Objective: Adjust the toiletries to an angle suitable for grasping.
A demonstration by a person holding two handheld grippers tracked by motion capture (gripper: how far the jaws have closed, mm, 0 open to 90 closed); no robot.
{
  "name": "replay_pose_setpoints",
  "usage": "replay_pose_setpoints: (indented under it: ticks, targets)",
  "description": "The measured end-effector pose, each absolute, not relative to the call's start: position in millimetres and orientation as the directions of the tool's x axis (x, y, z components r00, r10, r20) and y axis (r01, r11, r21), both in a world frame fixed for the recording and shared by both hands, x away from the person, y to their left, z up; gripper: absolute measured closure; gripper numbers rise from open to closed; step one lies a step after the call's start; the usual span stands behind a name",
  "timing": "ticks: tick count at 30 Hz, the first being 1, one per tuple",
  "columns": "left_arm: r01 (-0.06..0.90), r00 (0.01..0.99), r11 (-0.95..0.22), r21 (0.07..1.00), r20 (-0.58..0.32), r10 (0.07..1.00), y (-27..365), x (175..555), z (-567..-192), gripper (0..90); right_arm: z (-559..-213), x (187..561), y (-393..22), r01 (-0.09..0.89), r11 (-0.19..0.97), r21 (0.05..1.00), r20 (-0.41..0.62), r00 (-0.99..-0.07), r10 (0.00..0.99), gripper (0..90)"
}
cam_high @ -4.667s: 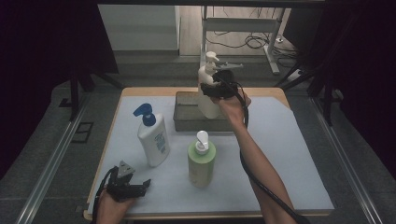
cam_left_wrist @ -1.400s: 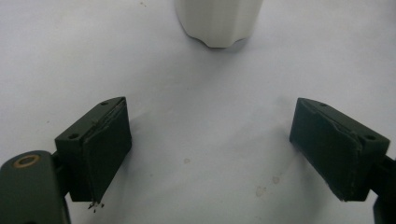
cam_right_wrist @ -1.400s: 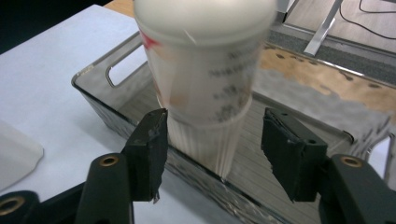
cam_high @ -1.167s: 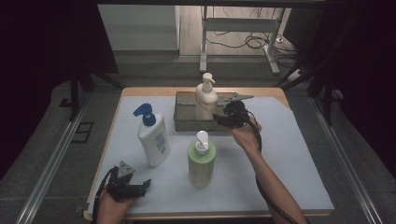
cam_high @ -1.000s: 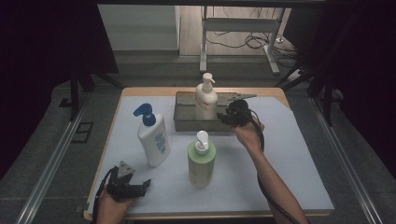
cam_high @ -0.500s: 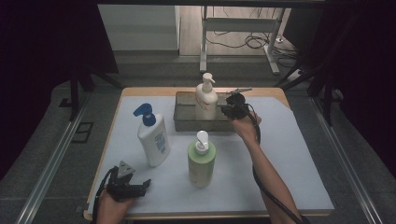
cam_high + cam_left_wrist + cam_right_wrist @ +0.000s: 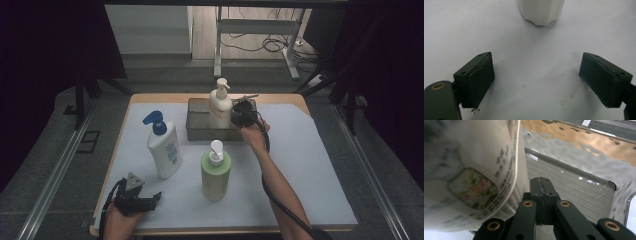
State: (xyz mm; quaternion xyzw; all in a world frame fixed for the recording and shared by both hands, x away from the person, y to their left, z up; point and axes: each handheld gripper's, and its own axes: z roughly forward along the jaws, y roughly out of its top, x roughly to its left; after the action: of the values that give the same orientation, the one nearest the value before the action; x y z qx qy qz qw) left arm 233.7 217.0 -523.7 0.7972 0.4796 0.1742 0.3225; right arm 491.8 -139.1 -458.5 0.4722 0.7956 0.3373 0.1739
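The high view looks forward and down over the whole table [image 7: 320, 145]. The left gripper view faces the white mat [image 7: 529, 62] closely. The right gripper view sits close, perhaps touching, beside the cream pump bottle [image 7: 471, 170] in the metal tray [image 7: 574, 187], both also seen from above.

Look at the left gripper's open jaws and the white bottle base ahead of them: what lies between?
Nothing does. In the left gripper view, bare white table cover runs from the left gripper to the white bottle base.
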Motion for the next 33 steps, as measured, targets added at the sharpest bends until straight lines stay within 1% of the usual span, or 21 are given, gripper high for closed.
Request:
replay_pose_setpoints:
  ticks: [16, 33]
  targets:
    - [0.652, 0.479, -0.332, 0.681, -0.032, 0.877, 217.0, 233.7, -523.7, 12.3, -462.4, 491.6, -134.0, 0.65, 0.311, 0.694, 0.07, -0.49, 0.869, 89.5]
    - [0.653, 0.479, -0.332, 0.681, -0.032, 0.877, 217.0, 233.7, -523.7, 12.3, -463.6, 491.8, -118.7, 0.646, 0.331, 0.688, 0.069, -0.513, 0.856, 89.4]
